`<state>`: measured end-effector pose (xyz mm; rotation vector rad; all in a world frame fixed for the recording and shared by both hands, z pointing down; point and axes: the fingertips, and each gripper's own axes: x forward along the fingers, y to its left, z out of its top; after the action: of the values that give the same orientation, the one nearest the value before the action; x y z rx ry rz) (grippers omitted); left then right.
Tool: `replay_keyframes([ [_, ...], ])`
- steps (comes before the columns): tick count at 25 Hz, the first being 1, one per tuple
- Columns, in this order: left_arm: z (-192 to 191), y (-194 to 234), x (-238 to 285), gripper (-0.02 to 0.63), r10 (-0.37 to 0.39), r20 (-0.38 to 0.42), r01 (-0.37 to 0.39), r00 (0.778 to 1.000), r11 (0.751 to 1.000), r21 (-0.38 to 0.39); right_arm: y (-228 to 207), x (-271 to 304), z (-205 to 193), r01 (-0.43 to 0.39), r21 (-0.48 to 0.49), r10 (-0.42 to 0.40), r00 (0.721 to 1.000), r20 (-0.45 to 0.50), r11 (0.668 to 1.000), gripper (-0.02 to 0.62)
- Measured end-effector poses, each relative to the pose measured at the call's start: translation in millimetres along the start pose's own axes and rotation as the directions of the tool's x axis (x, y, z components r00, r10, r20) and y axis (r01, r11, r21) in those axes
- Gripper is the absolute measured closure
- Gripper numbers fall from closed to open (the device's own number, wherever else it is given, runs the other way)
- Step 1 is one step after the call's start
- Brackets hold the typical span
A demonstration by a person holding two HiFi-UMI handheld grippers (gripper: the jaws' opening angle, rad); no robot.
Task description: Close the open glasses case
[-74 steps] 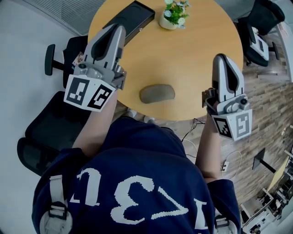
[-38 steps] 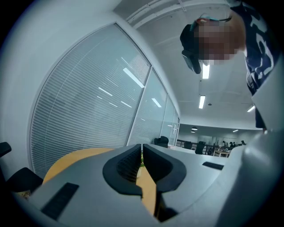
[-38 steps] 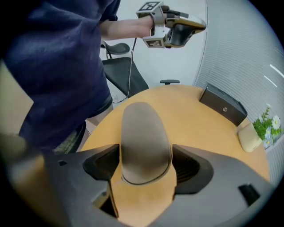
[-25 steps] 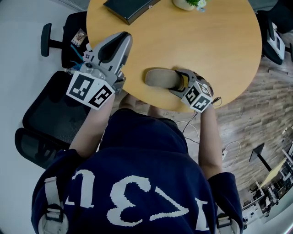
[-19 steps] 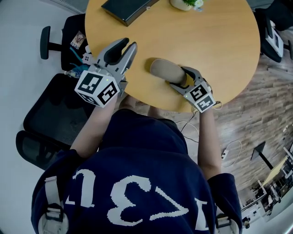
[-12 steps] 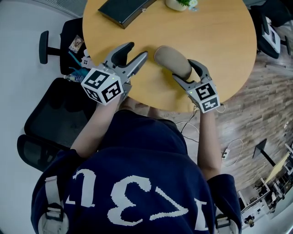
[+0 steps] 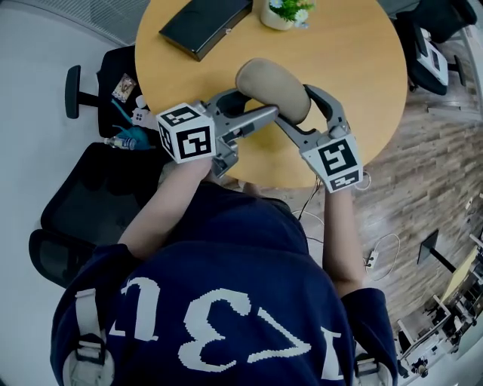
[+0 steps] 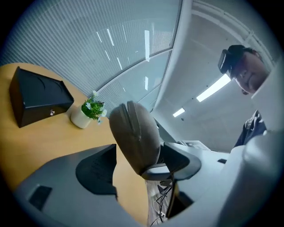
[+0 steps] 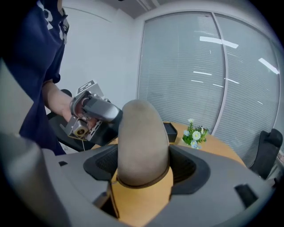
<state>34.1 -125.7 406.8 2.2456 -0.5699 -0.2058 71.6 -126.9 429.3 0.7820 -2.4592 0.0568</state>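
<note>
The grey-tan glasses case (image 7: pixel 272 89) hangs above the round wooden table (image 7: pixel 358 60), and its seam (image 8: pixel 133 133) looks closed. My right gripper (image 7: pixel 293 104) is shut on the case, with a pad pressed on each of its flanks (image 9: pixel 143 142). My left gripper (image 7: pixel 250 105) reaches in from the left, pointing level. Its jaws are opening. The case's near end lies between them in the left gripper view, and neither pad touches it. The left gripper view also shows one finger (image 8: pixel 179 160) of the right gripper under the case.
A black box (image 7: pixel 205 24) and a small potted plant (image 7: pixel 285 13) stand at the table's far side. A black office chair (image 7: pixel 83 203) is at the left on the floor, and another chair (image 7: pixel 432 53) at the upper right. Cables (image 7: pixel 381 252) lie on the wooden floor.
The right gripper has lifted the case off the table. The left gripper, shut a second ago, has opened and swung right to the case.
</note>
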Motion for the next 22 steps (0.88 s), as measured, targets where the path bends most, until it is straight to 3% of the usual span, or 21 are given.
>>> replay_keyframes([
  [4,22,-17,4,0.285,-0.035,0.080,0.040,0.996,0.997,-0.066,12,-4,25,-0.007,-0.039,0.008,0.999,0.033,0.999,0.270],
  [6,36,-19,5,0.285,-0.025,0.119,0.032,0.993,0.997,-0.063,16,-3,30,-0.004,-0.059,0.006,0.999,0.034,0.998,0.270],
  [11,58,-20,7,0.287,-0.036,0.207,0.055,0.978,0.995,-0.085,16,-1,44,0.042,-0.012,-0.041,0.996,0.076,0.999,0.270],
  [14,71,-21,2,0.294,-0.044,0.269,0.089,0.962,0.984,-0.155,15,-1,57,0.056,-0.009,-0.055,0.995,0.088,0.998,0.270],
  [18,88,-22,-1,0.305,-0.086,0.294,0.153,0.952,0.965,-0.212,11,-6,76,0.047,-0.018,-0.044,0.990,0.132,0.999,0.268],
  [22,112,-15,-11,0.308,-0.083,0.363,0.186,0.928,0.948,-0.259,3,-25,89,0.036,0.045,-0.045,0.977,0.209,0.998,0.270],
])
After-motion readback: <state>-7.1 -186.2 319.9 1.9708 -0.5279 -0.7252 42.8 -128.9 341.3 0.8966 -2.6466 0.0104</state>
